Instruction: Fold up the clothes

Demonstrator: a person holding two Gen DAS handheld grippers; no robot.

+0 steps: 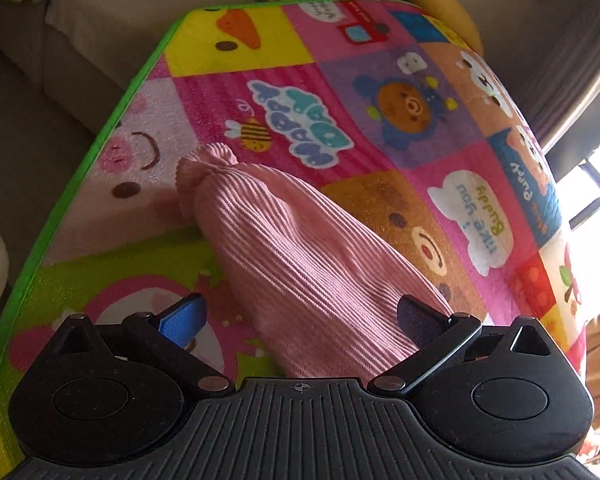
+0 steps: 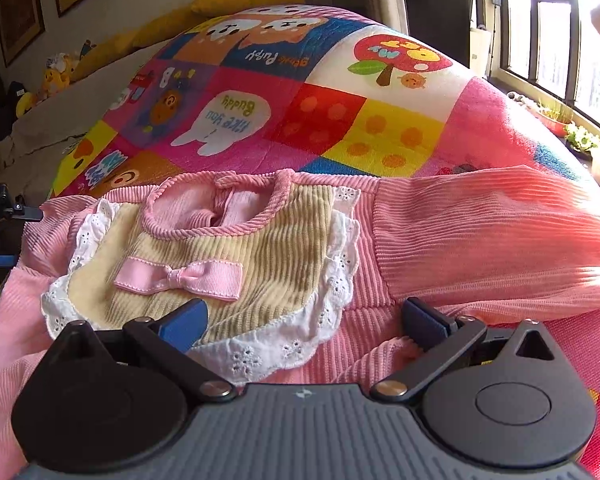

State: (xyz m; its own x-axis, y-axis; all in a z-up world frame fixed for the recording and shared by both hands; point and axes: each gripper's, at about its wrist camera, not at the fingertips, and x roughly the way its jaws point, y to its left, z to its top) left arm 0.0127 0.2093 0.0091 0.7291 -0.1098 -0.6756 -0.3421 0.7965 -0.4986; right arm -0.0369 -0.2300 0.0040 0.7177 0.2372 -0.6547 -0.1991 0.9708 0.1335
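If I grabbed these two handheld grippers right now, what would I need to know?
Left gripper: open, holding nothing, straddling the pink ribbed sleeve with its gathered cuff.
Right gripper: open, holding nothing, over the chest of the pink corduroy top, by its beige lace-edged bib and pink ribbon bow.
The top lies face up on the colourful cartoon play mat, both sleeves spread out.
Done: laid out. Left: every fold, likely sleeves first.

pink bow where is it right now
In the right wrist view, the pink bow sits on the beige bib panel, below the neckline, left of centre.
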